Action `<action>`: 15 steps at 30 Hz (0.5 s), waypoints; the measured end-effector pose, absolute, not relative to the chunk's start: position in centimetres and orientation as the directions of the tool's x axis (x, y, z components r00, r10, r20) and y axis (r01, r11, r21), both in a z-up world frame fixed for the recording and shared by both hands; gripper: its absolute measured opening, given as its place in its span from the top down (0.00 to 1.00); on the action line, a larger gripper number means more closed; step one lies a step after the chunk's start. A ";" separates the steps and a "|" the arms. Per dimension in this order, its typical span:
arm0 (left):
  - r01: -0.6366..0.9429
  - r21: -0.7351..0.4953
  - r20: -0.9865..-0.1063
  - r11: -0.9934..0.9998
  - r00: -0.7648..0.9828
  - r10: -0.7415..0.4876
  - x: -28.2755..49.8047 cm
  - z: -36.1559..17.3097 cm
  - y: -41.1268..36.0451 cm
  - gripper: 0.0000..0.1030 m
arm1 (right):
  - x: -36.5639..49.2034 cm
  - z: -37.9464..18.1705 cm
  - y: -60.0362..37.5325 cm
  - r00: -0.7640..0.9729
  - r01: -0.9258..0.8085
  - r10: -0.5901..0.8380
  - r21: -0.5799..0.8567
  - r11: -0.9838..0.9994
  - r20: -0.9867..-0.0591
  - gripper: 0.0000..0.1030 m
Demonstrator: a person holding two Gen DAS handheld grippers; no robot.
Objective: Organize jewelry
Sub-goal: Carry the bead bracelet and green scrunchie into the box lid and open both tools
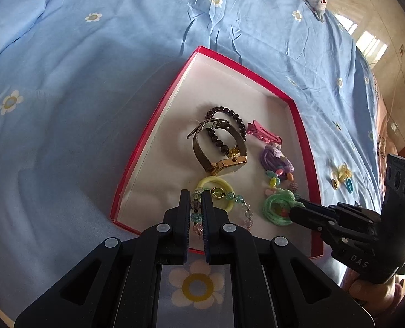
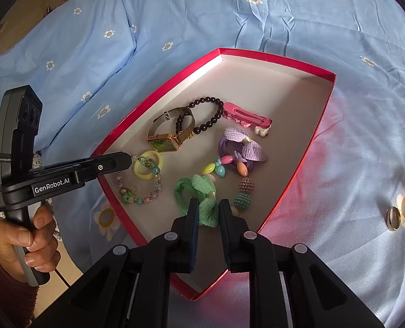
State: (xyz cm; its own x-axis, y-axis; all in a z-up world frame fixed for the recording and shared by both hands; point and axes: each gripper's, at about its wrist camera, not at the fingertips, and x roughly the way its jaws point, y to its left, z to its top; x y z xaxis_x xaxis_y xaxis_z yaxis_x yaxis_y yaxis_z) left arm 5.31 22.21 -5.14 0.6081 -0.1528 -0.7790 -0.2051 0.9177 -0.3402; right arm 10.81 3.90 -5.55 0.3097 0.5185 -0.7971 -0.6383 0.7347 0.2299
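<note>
Jewelry lies gathered in the red box (image 2: 316, 136) on our blue bedspread (image 1: 93, 82), while a gold ring (image 2: 393, 218) sits outside on the cloth. Our left gripper (image 1: 196, 195) pinches the glass bead bracelet (image 1: 221, 207) beside the yellow ring; our right gripper (image 2: 208, 205) has its fingers narrowly apart around the green hair tie (image 2: 202, 191).

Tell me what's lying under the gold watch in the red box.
The dark bead bracelet passes through the gold watch strap loop, on the red box floor. Anything beneath the watch face is hidden.
</note>
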 end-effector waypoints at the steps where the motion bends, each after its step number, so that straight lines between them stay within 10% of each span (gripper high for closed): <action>1: -0.205 -0.338 -0.779 0.919 0.608 -0.151 5.3 -5.1 22.2 0.94 | 10.8 -5.5 3.9 0.308 -0.637 0.520 0.233 0.735 -0.797 0.83; 15: -0.218 -0.330 -0.786 0.918 0.602 -0.140 5.4 -4.9 21.9 0.87 | 10.9 -5.1 3.2 0.310 -0.627 0.564 0.282 0.726 -0.765 0.70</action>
State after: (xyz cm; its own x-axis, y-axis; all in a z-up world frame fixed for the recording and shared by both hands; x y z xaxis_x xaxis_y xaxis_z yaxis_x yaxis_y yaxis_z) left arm 5.44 21.90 -4.85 0.6023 -0.1395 -0.7860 -0.2182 0.9183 -0.3302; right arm 10.85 3.22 -5.06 0.3101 0.5644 -0.7651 -0.6267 0.7265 0.2819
